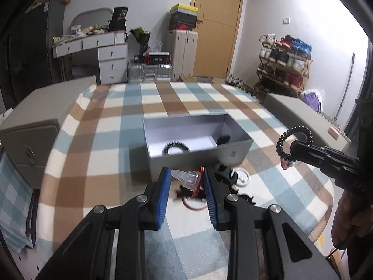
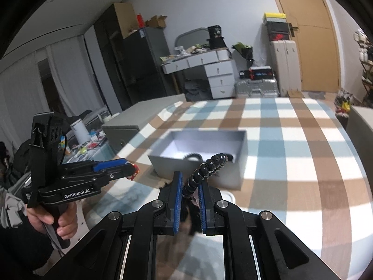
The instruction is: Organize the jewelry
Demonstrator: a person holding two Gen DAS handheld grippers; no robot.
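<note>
Left claw (image 1: 185,182) is clamped on a small clear plastic piece with a red part (image 1: 194,178), held between its blue pads (image 1: 163,186) above the checked cloth. Right claw (image 2: 189,187) is clamped on a black bead bracelet (image 2: 209,165); the beads rise in a curved loop from between its pads. In the left wrist view the same bracelet stands as an open ring above that claw's tip, with a small red and clear tag hanging beneath.

Grey open box (image 1: 235,150) sits on the cloth just beyond both claws. Inside it lies a second black bead bracelet (image 1: 176,146) on a white floor panel, and a dark item rests near the box's right end; its nature cannot be told.

More pieces lie on the cloth below the left claw, in front of the box: a white ring (image 1: 242,176), a thin red loop (image 1: 194,206) and several black items, partly blurred.

Both claws are carried clear of the surface (image 1: 112,121), which is covered by a cloth checked in brown, blue and cream. A hand (image 2: 59,219) grips the left claw's handle.

Grey cabinets flank the surface. Beyond stand a white drawer desk (image 1: 105,56), suitcases, a wooden door (image 1: 218,25) and a shoe rack (image 1: 284,63).
</note>
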